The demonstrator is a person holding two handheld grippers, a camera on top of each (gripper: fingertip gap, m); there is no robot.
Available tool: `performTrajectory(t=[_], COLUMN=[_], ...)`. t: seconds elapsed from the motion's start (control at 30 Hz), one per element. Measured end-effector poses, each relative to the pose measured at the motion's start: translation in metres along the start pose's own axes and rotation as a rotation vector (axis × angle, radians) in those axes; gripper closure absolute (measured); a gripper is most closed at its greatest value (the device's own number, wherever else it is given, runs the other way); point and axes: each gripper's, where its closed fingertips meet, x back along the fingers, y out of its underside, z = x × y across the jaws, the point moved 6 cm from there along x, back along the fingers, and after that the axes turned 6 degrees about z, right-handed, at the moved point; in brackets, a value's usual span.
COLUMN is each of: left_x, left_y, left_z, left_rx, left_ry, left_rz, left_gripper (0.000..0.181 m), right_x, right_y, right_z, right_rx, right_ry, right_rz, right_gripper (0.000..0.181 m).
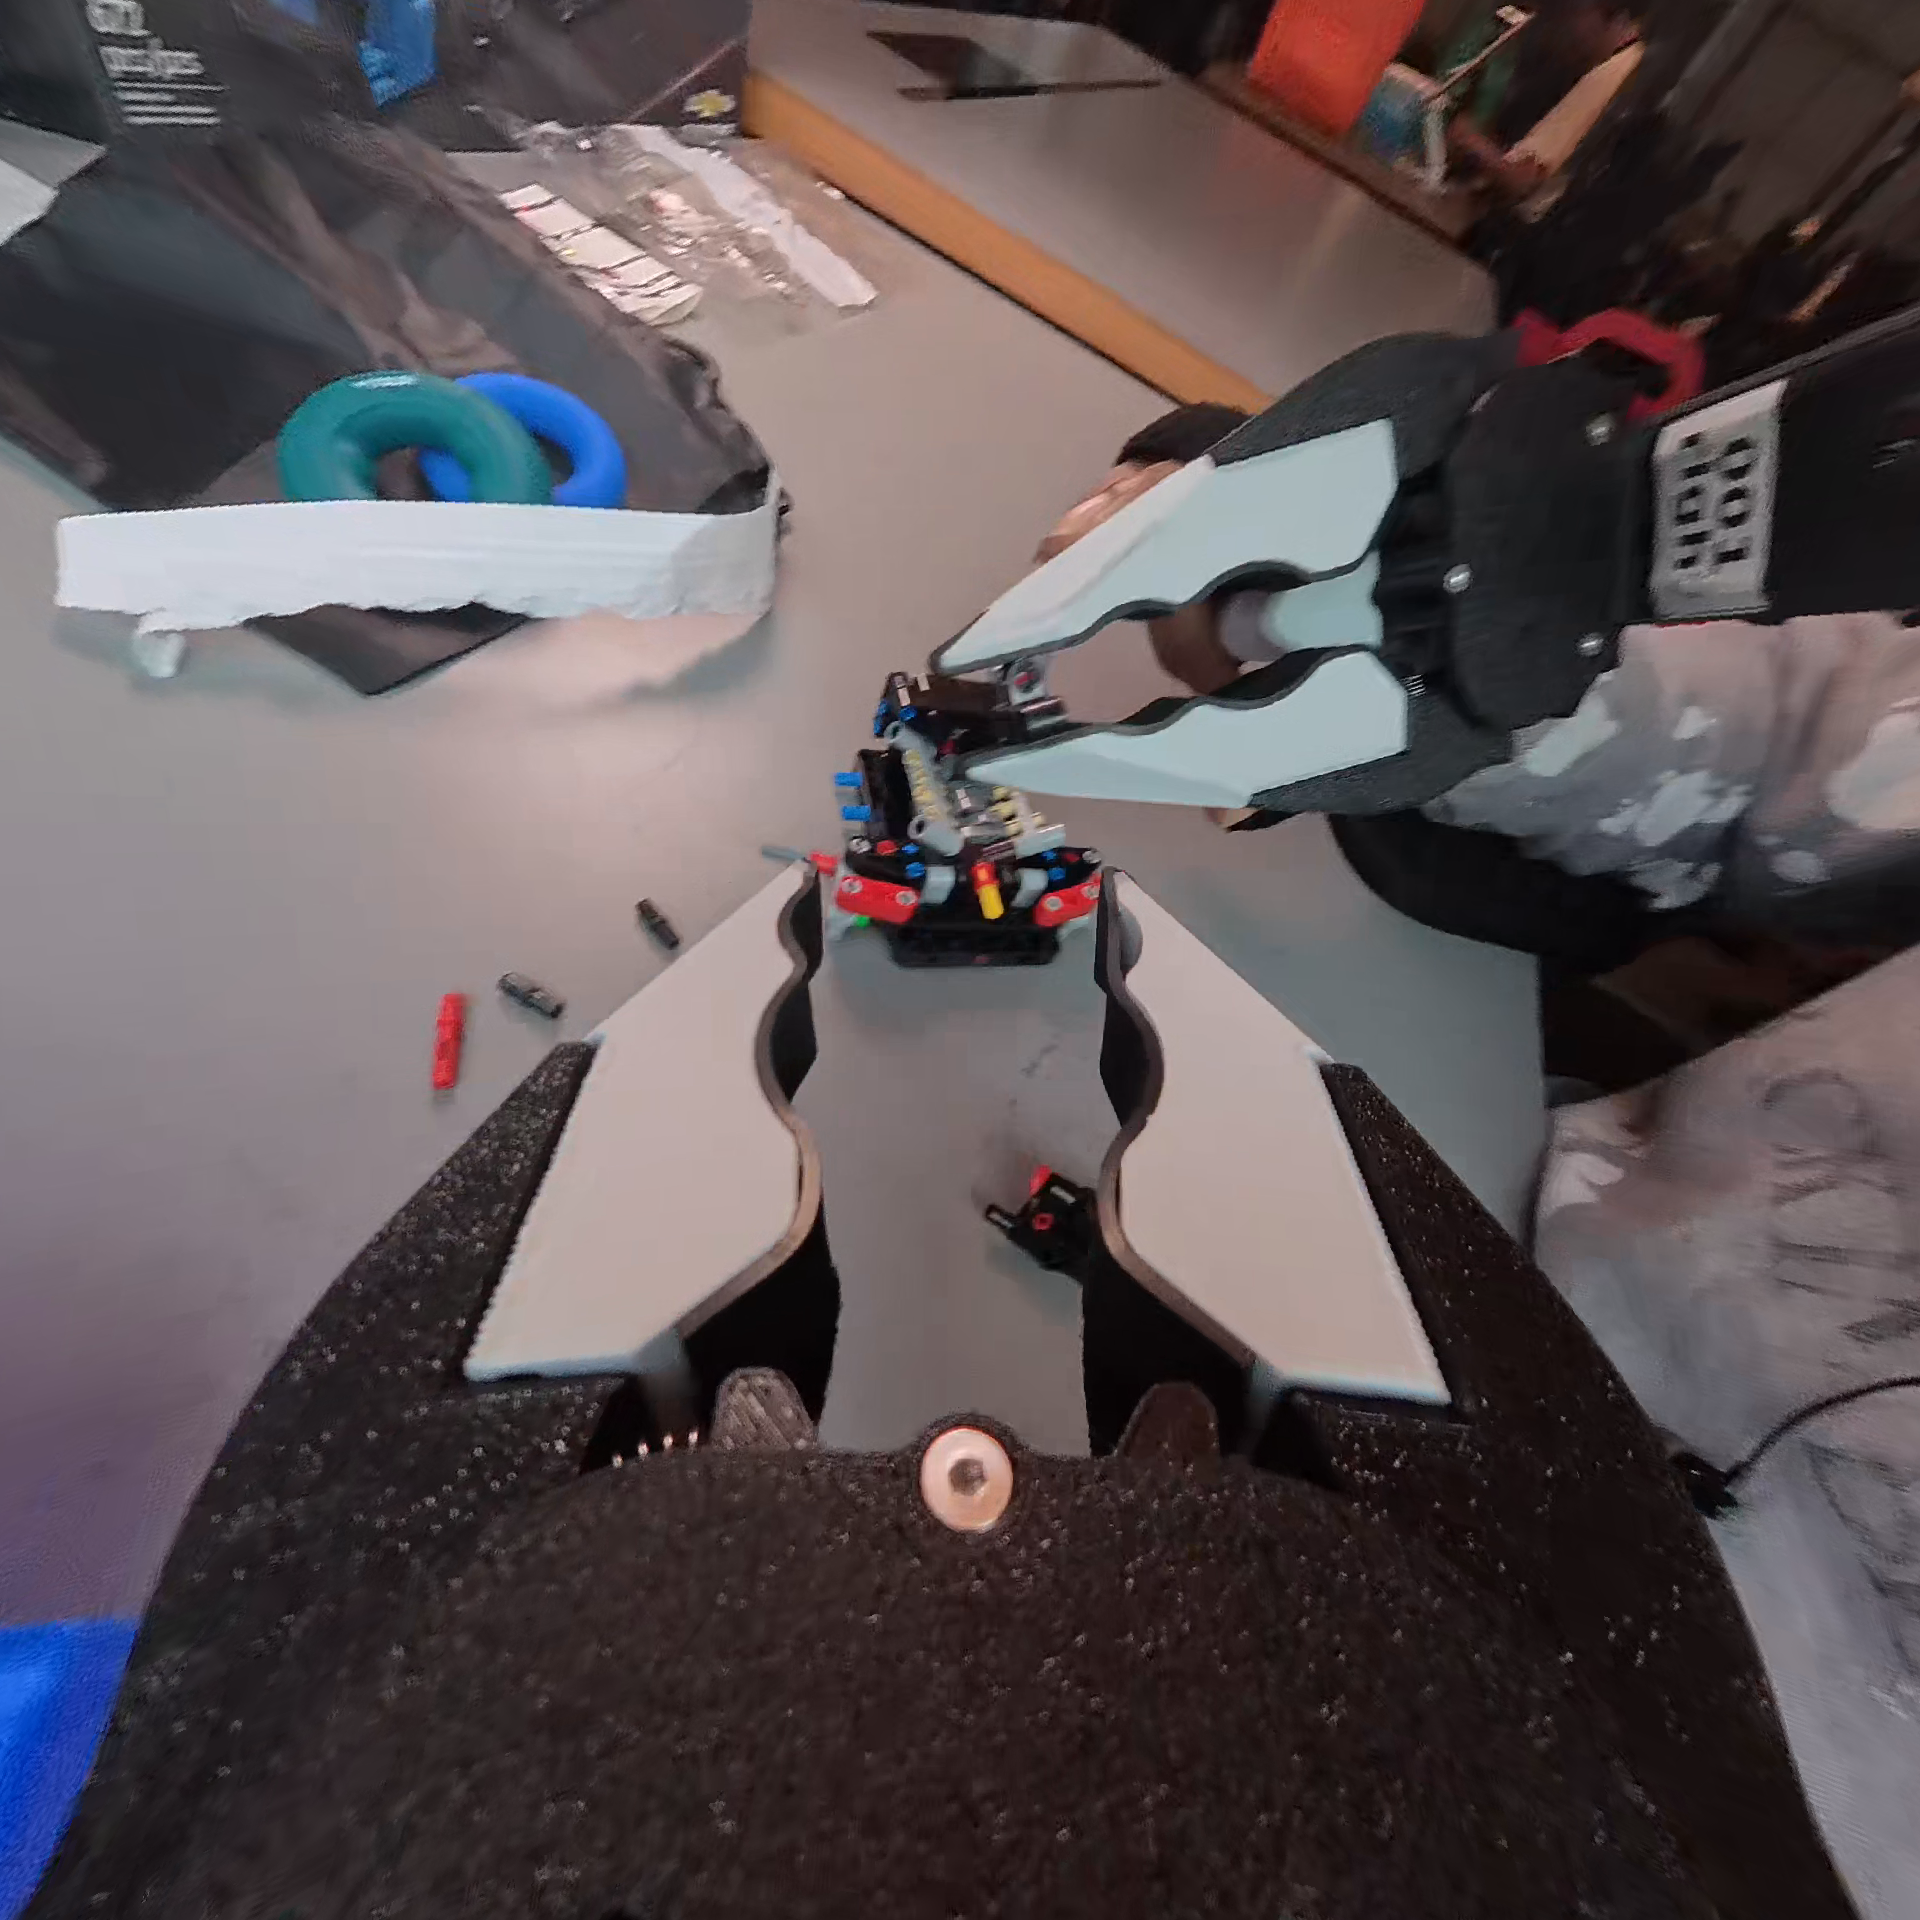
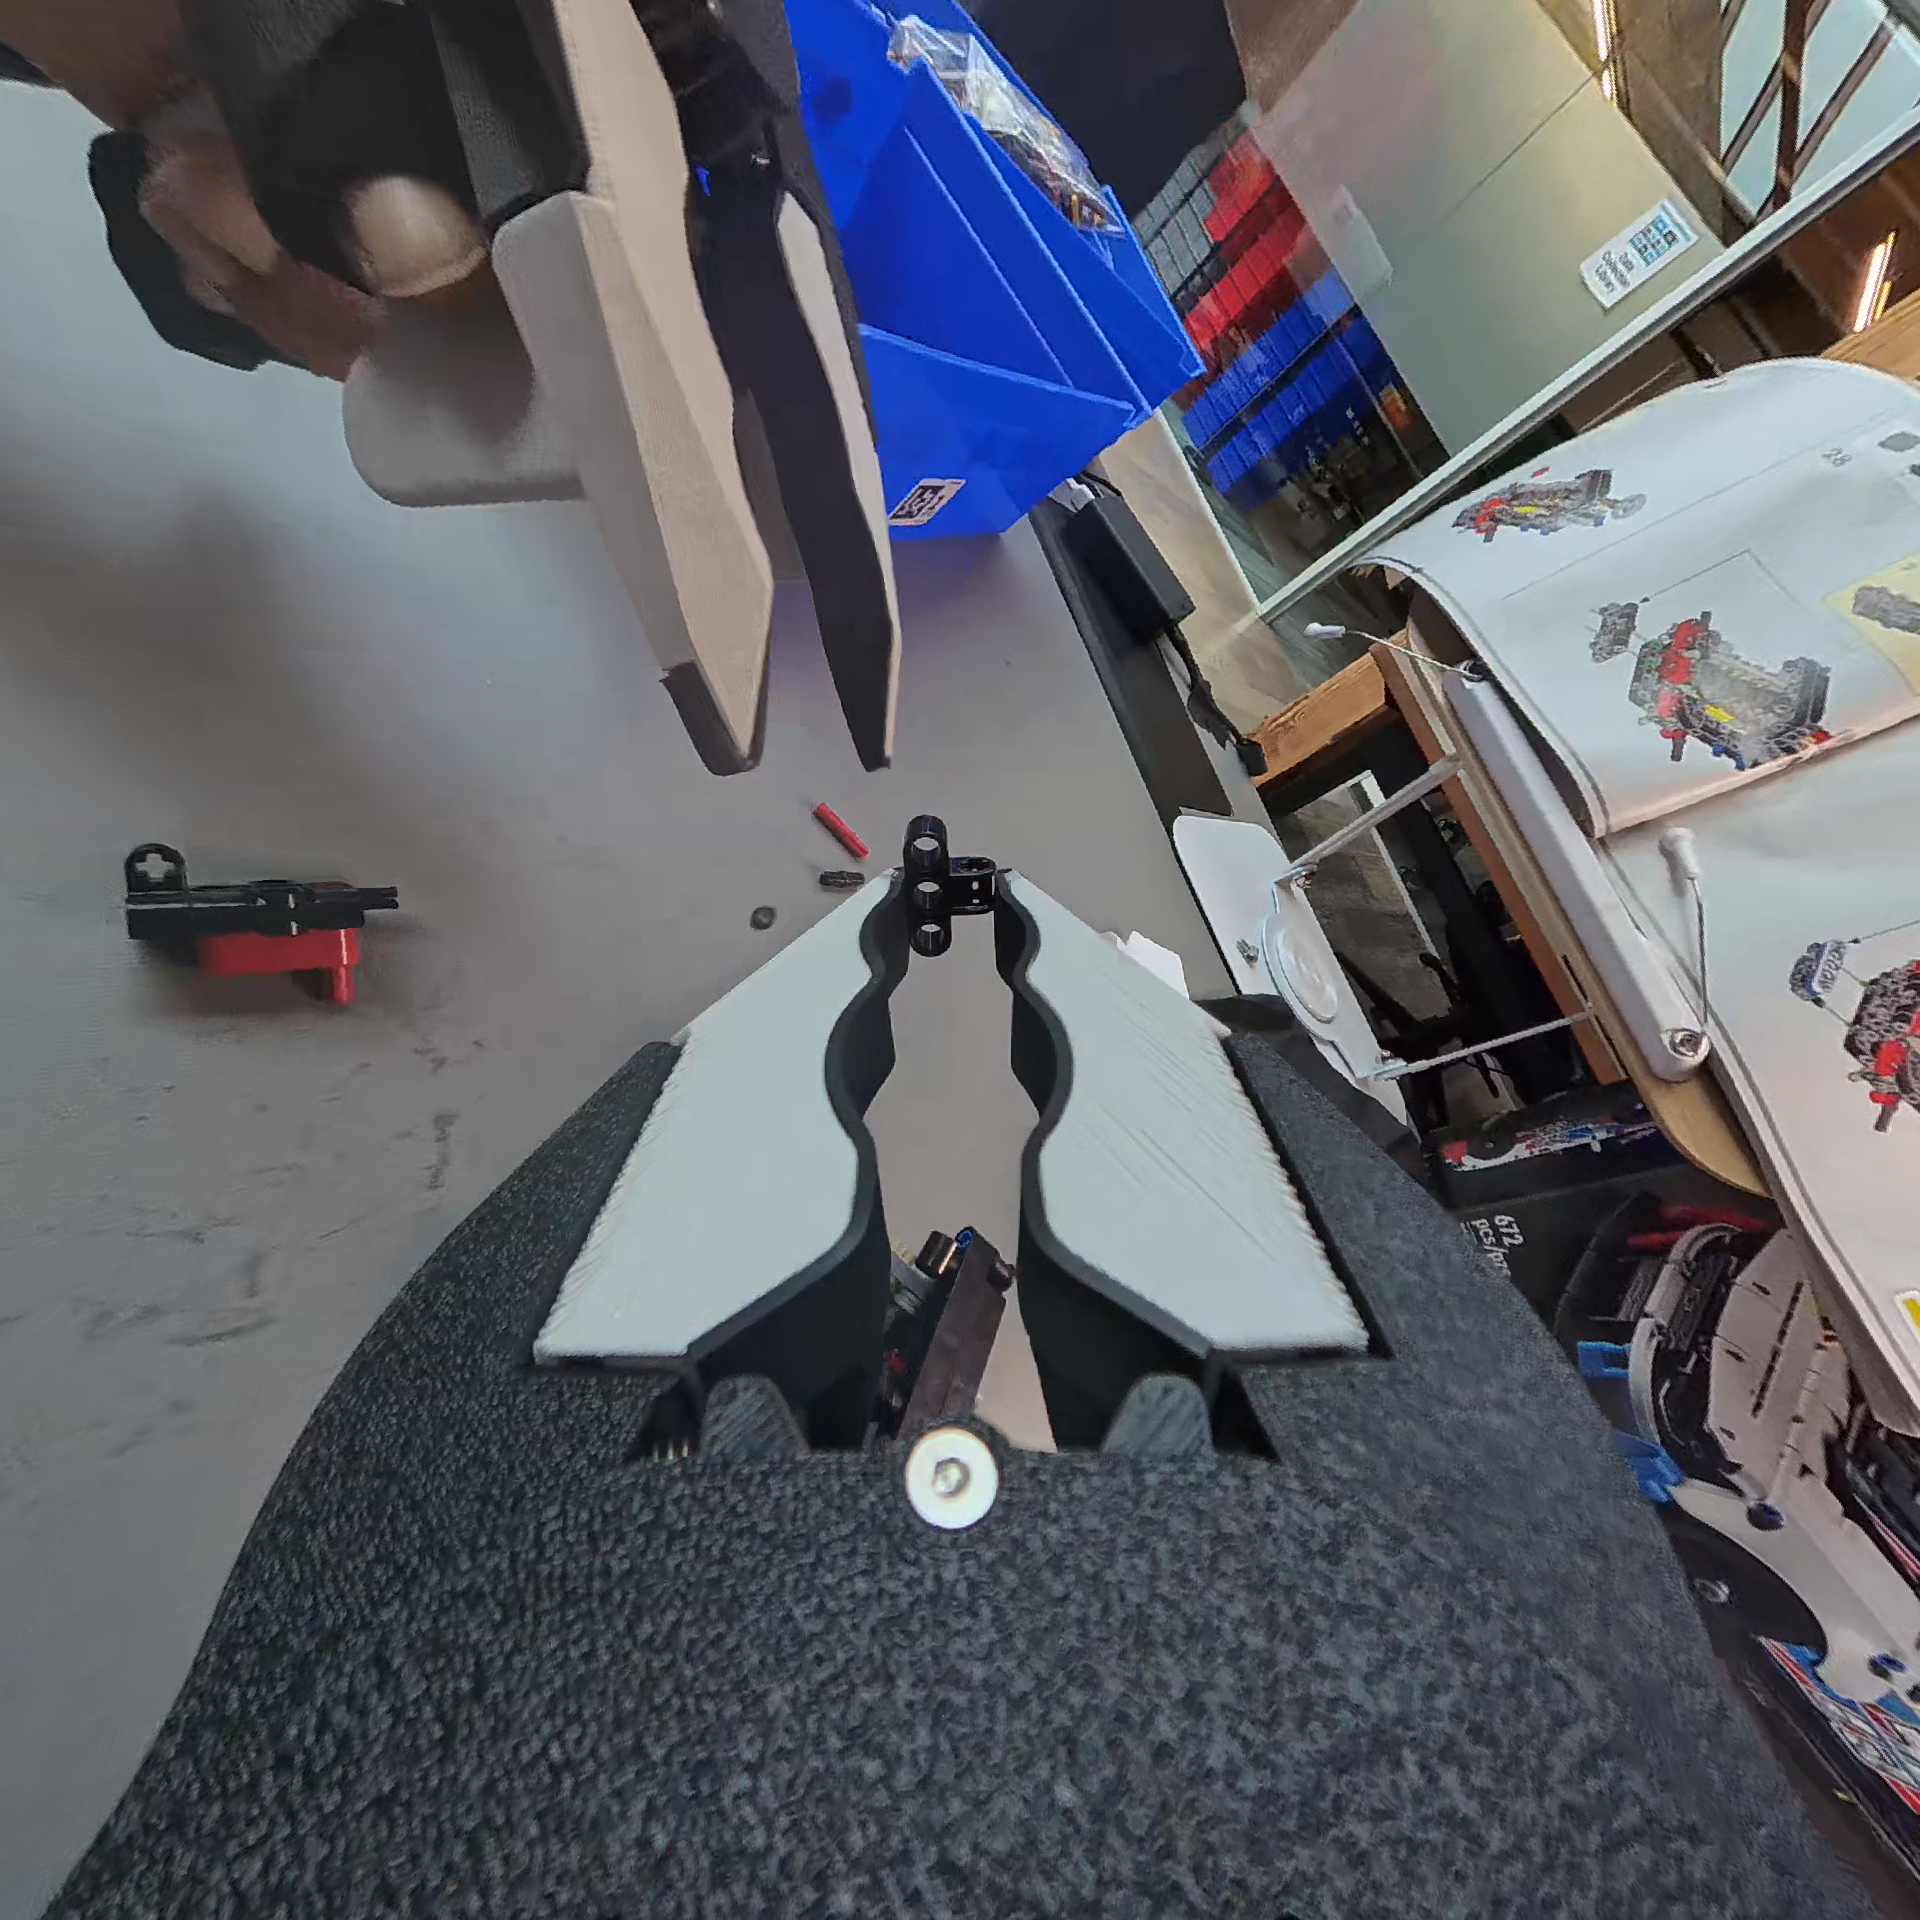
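A small brick-built model [image 1: 966, 862], black, grey and red with blue pins, stands on the grey table [image 1: 312, 831]. My left gripper [image 1: 956, 888] is open, its tips on either side of the model's near end, with nothing held. In the right wrist view the left gripper [image 2: 805, 753] hangs above the table with an empty gap between its fingers. My right gripper [image 2: 945, 883] is shut on a small black connector piece [image 2: 935, 883]. In the left wrist view the right gripper [image 1: 951, 717] holds that piece just above the model's top. The model [image 2: 940, 1309] shows below my right fingers.
Loose pieces lie about: a red pin [image 1: 449, 1039], black pins [image 1: 530, 994], a black-and-red part [image 1: 1049, 1216], also seen in the right wrist view [image 2: 249, 914]. Teal [image 1: 405, 436] and blue rings [image 1: 566, 431] sit far left. A blue bin [image 2: 987, 312] and open instruction booklet [image 2: 1662, 623] stand right. My left and right fingertips are right by each other. Between my left fingertips and the red pin [image 1: 449, 1039] there is roughly 11 cm. Look for it in the right wrist view [image 2: 840, 821] too.
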Motion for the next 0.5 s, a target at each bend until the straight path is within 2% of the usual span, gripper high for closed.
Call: performTrajectory(t=[0.03,0.13,0.23,0.27,0.37,0.43,0.5], left_x=[-0.001,-0.005,-0.003,-0.001,0.01,0.031,0.067], left_y=[-0.003,-0.006,-0.009,-0.011,-0.019,-0.027,-0.031], left_z=[0.006,0.02,0.019,0.021,0.019,-0.002,-0.035], left_rx=[0.008,0.026,-0.013,-0.029,-0.088,-0.199,-0.375], left_ry=[0.035,0.097,0.043,0.038,-0.022,-0.222,-0.552], left_rz=[0.018,0.037,0.05,0.056,0.075,0.049,-0.064], left_gripper=[0.132,0.143,0.171,0.171,0.172,0.172,0.172], right_x=[0.0,-0.003,-0.004,-0.003,-0.002,-0.001,0.008], right_y=[-0.003,-0.012,-0.019,-0.022,-0.027,-0.017,0.006], right_z=[-0.003,-0.011,-0.013,-0.012,-0.008,0.012,0.047], right_rx=[0.017,0.1,0.176,0.188,0.176,0.011,-0.187], right_ry=[-0.006,0.002,0.041,0.051,0.039,0.001,0.004], right_rz=[0.009,0.022,0.022,0.03,0.047,0.019,-0.008], right_gripper=[0.166,0.166,0.166,0.165,0.146,0.133,0.135])
